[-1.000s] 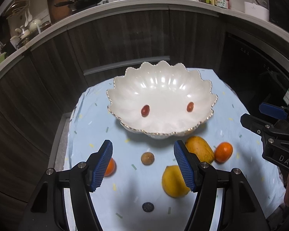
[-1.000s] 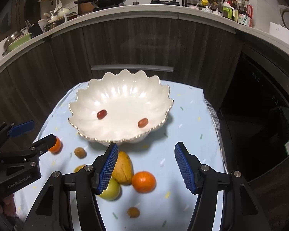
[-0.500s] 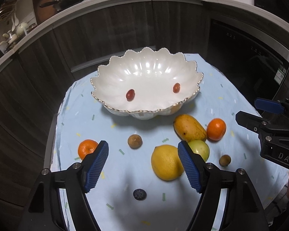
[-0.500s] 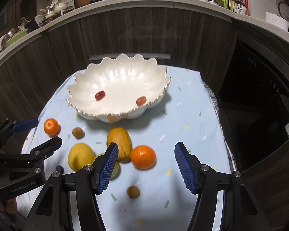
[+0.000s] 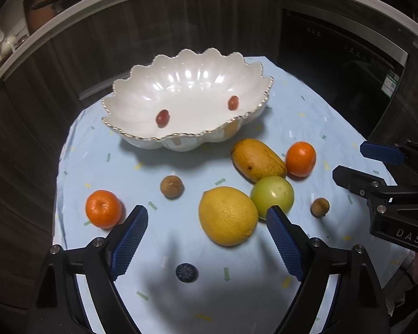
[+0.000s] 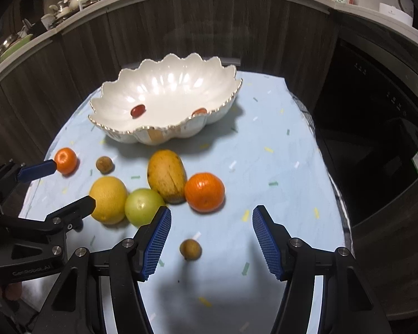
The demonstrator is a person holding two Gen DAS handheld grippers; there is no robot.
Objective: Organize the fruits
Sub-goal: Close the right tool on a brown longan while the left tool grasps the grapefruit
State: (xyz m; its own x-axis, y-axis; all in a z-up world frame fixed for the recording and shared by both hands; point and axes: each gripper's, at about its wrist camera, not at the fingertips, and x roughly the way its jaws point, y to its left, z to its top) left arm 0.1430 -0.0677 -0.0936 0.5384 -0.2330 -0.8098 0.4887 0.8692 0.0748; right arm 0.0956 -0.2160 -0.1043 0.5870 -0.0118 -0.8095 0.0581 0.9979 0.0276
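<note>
Currently, in the left wrist view, the left gripper point(image 5: 206, 235) hangs over the near part of the blue cloth point(image 5: 298, 103) with its jaws spread wide and nothing between the pads; they have just been opening further. That width suits a large fruit, and the lemon point(image 5: 228, 215), a dimpled yellow oval, lies just ahead of the right pad, touching the green apple point(image 5: 272, 197). A small dark berry point(image 5: 186, 272) lies on the cloth between the fingers. The mango point(image 5: 257, 159) and an orange point(image 5: 301, 159) sit behind the apple; a second orange point(image 5: 103, 208) lies beside the left pad. The scalloped white bowl point(image 5: 142, 83) stands at the far side, holding only two red grape tomatoes point(image 5: 162, 117).

In the right wrist view, the right gripper point(image 6: 211, 240) is partly open and empty, its jaws having just widened slightly. A small brown longan point(image 6: 191, 248) lies on the cloth between its fingers, probably the intended pick. The other longan point(image 6: 104, 164) sits well apart, near the bowl. Most fruit remains outside the bowl.
</note>
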